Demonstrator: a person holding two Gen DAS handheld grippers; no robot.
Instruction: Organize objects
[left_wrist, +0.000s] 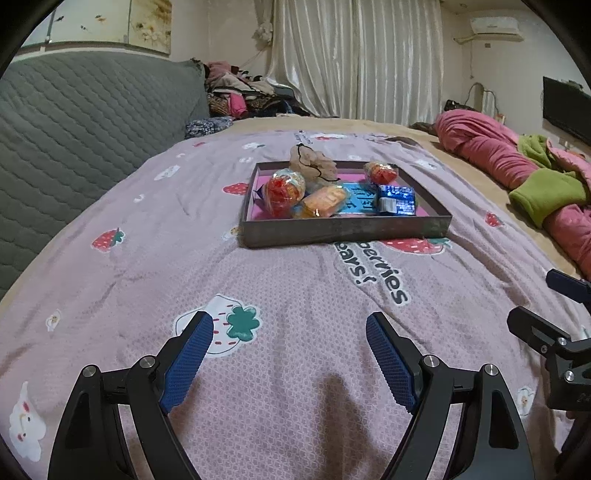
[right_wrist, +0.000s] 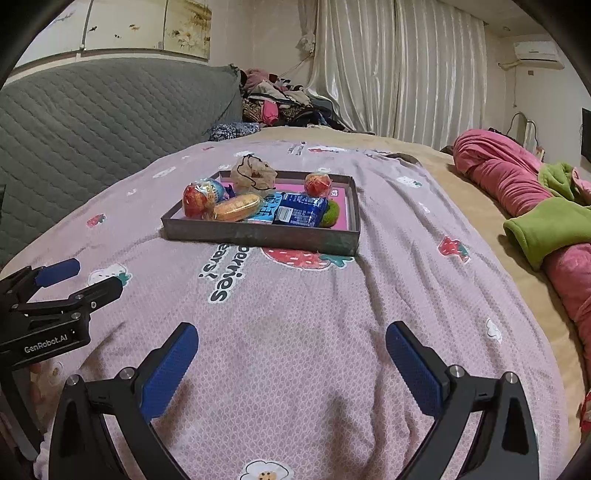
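Note:
A shallow grey tray (left_wrist: 343, 229) (right_wrist: 258, 235) with a pink floor rests on the pink strawberry blanket, well ahead of both grippers. Inside lie wrapped snacks: a round red-orange packet (left_wrist: 283, 191) (right_wrist: 199, 199), an orange bun packet (left_wrist: 325, 201) (right_wrist: 236, 207), a blue wrapper (left_wrist: 397, 199) (right_wrist: 301, 210), a second red ball (left_wrist: 380, 171) (right_wrist: 317, 184), a beige drawstring pouch (left_wrist: 312, 164) (right_wrist: 253, 171) and a green fuzzy piece (right_wrist: 332, 214). My left gripper (left_wrist: 290, 332) hovers open over bare blanket. My right gripper (right_wrist: 291, 345) is also open with nothing between its fingers.
A grey quilted headboard (left_wrist: 74, 122) rises on the left. Rolled pink and green bedding (left_wrist: 517, 173) (right_wrist: 535, 206) lies along the right side. A heap of clothes (left_wrist: 240, 88) sits at the far end before white curtains. Each gripper shows at the edge of the other's view.

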